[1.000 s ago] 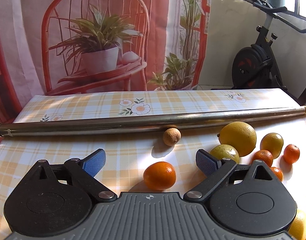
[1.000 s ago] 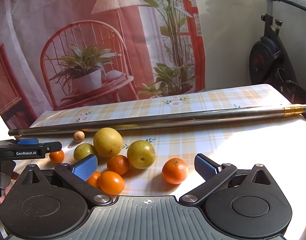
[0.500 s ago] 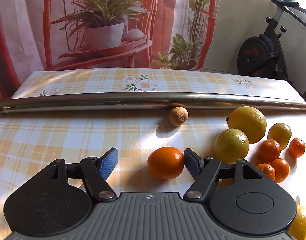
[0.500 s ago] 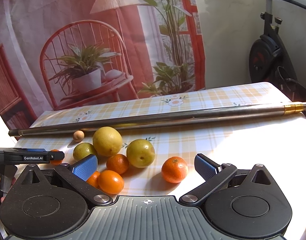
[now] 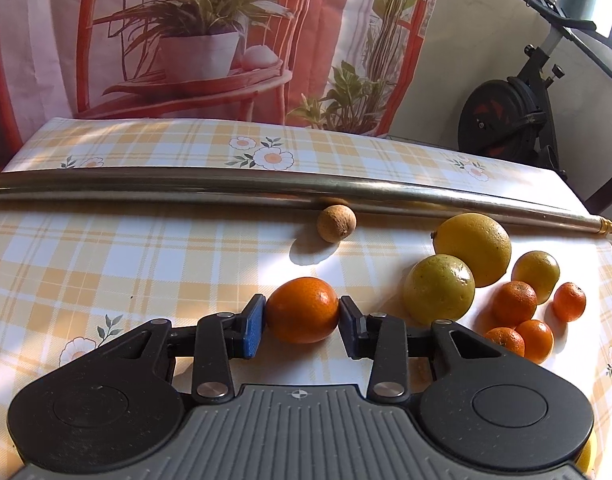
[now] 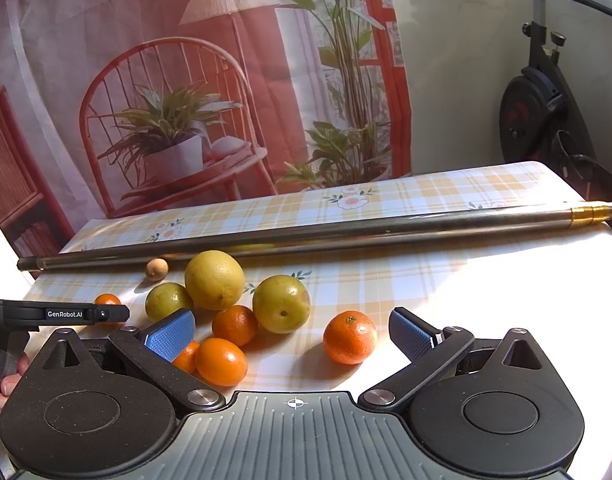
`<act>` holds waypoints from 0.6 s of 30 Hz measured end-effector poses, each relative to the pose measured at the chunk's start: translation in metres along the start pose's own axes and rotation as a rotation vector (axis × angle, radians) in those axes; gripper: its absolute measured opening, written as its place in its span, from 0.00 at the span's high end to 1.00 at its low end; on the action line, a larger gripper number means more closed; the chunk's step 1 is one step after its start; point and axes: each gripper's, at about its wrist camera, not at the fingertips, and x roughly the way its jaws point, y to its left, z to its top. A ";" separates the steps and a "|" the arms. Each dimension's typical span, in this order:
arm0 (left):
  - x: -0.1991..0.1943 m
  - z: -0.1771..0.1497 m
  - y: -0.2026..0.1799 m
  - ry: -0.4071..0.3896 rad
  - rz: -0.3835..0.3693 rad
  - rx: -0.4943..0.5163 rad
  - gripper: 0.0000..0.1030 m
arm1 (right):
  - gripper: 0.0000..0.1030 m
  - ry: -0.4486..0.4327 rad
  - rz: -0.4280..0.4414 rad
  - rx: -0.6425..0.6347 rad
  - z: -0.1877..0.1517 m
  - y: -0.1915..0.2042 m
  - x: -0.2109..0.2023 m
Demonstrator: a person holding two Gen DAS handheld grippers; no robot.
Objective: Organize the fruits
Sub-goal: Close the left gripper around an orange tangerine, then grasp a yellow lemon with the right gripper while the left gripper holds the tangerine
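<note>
Checked tablecloth (image 5: 105, 264) spreads under everything I see. Long metal pole (image 5: 185, 186) lies across it. Beyond pole, toward me: big yellow citrus (image 5: 476, 248) touching green one (image 5: 440, 294), small mandarins (image 5: 514, 304) bunched just beside. My left gripper (image 5: 301, 320) clamps lone orange (image 5: 302, 309), pads touching both sides, fruit resting on cloth. My right gripper (image 6: 293, 328) gapes wide, nothing between pads, mandarin (image 6: 350, 337) near its right pad. Small brown nut (image 5: 336, 223) against pole.
</note>
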 end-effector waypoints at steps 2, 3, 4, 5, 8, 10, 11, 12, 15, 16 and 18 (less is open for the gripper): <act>-0.001 -0.001 0.003 -0.001 -0.003 -0.022 0.60 | 0.00 0.001 0.000 -0.003 0.000 0.000 0.000; -0.002 -0.002 0.003 -0.003 0.002 -0.024 0.60 | 0.00 0.002 0.000 -0.004 0.000 0.001 0.001; -0.002 -0.003 0.003 -0.006 0.008 -0.022 0.60 | 0.00 0.003 0.002 -0.004 0.000 0.001 0.001; -0.003 -0.004 0.003 -0.008 0.012 -0.018 0.60 | 0.00 0.004 0.003 -0.004 0.001 0.001 0.001; -0.004 -0.005 0.002 -0.014 0.024 -0.006 0.60 | 0.00 0.003 0.007 -0.008 0.001 0.003 0.001; -0.004 -0.005 0.001 -0.016 0.027 -0.001 0.60 | 0.00 0.005 0.010 -0.012 0.001 0.004 0.001; -0.005 -0.006 0.000 -0.019 0.026 0.001 0.60 | 0.00 0.006 0.011 -0.016 0.001 0.004 0.001; -0.006 -0.006 0.000 -0.024 0.026 0.003 0.60 | 0.00 0.007 0.012 -0.022 0.002 0.005 0.001; -0.013 -0.006 0.000 -0.046 0.013 -0.002 0.60 | 0.01 0.010 0.016 -0.054 0.005 0.011 0.003; -0.015 -0.006 0.000 -0.054 0.010 -0.003 0.60 | 0.02 0.010 0.018 -0.066 0.006 0.012 0.003; -0.020 -0.006 0.000 -0.068 0.005 -0.001 0.60 | 0.06 0.009 0.042 -0.088 0.010 0.017 0.004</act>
